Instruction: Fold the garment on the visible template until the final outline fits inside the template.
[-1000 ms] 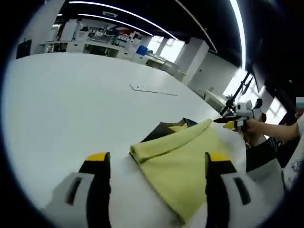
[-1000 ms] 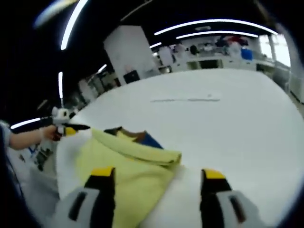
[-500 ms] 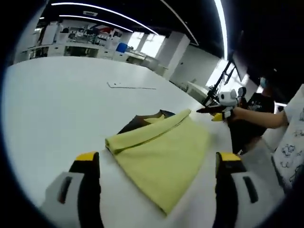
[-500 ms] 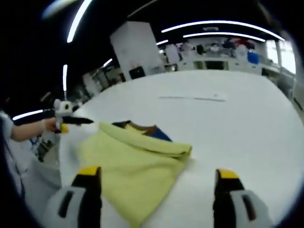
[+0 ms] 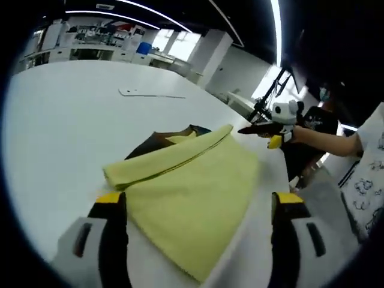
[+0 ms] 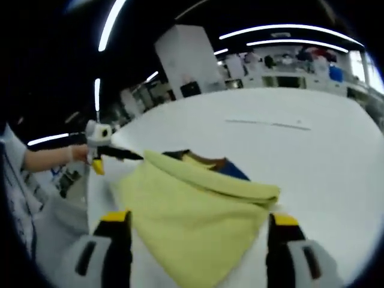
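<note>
The yellow garment (image 5: pixel 186 186) lay folded over the dark template (image 5: pixel 157 143), whose far edge showed beyond it. The left gripper (image 5: pixel 195 207) and right gripper (image 6: pixel 195 225) hung spread, holding nothing; folding looked nearly finished.

White counter (image 5: pixel 60 120), wide and matte, rounded edge on the person's side. Folded yellow garment (image 5: pixel 192 186) lies flat on it near that edge, rolled fold along its far side. Dark brown and blue fabric (image 5: pixel 157 139) pokes out from under the garment's far edge, touching it. Well apart, further out: a thin pale line (image 5: pixel 150 95) on the surface; can't tell what it is.
</note>
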